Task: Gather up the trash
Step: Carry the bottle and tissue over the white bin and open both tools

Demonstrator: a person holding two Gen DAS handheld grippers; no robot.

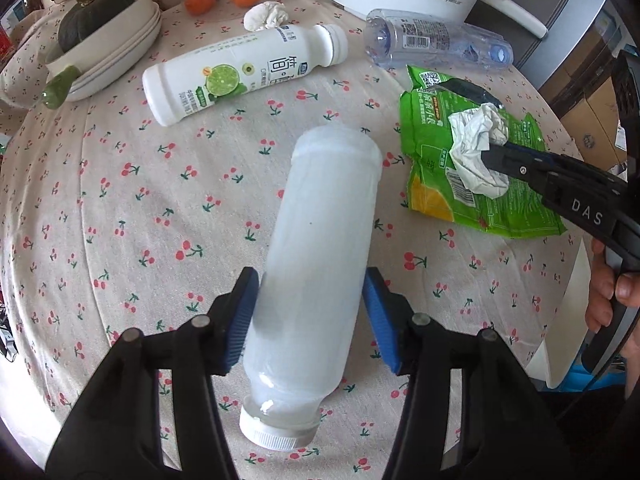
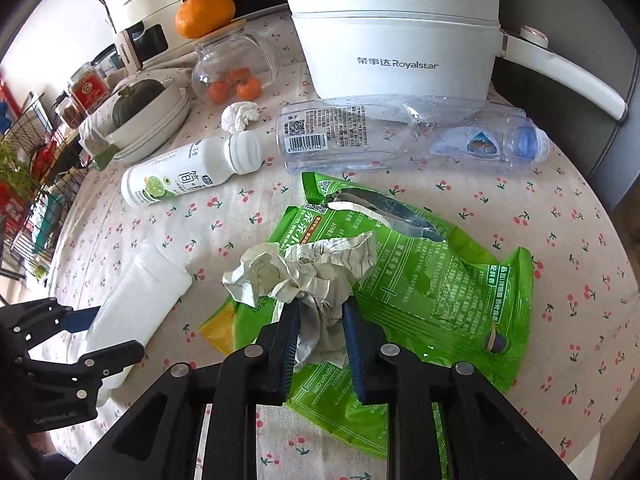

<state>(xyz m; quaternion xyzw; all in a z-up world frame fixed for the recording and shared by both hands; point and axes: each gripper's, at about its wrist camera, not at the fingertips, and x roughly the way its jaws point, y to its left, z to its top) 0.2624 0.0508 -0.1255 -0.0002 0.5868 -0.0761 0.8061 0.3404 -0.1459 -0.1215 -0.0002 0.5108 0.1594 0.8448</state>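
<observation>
A cloudy white bottle [image 1: 324, 208] lies capped end toward me on the cherry-print tablecloth. My left gripper [image 1: 312, 316] is shut on its lower body, one blue pad pressing each side. The right wrist view shows the same bottle [image 2: 148, 284] and left gripper [image 2: 100, 336] at the left. My right gripper [image 2: 322, 340] is shut on a crumpled paper [image 2: 304, 268] over a green snack wrapper [image 2: 440, 280]. Beyond lie a lime-labelled white bottle [image 1: 240, 72], a crushed clear bottle [image 1: 436, 42] and a white tissue wad [image 1: 266, 16].
A white Royalstar pot [image 2: 396, 52] stands at the back. Left of it is a glass jar [image 2: 236, 68] with tangerines, and stacked plates [image 1: 112, 60] carry a dark squash. The round table's edge runs close on the right, where a hand [image 1: 604, 288] holds the right gripper.
</observation>
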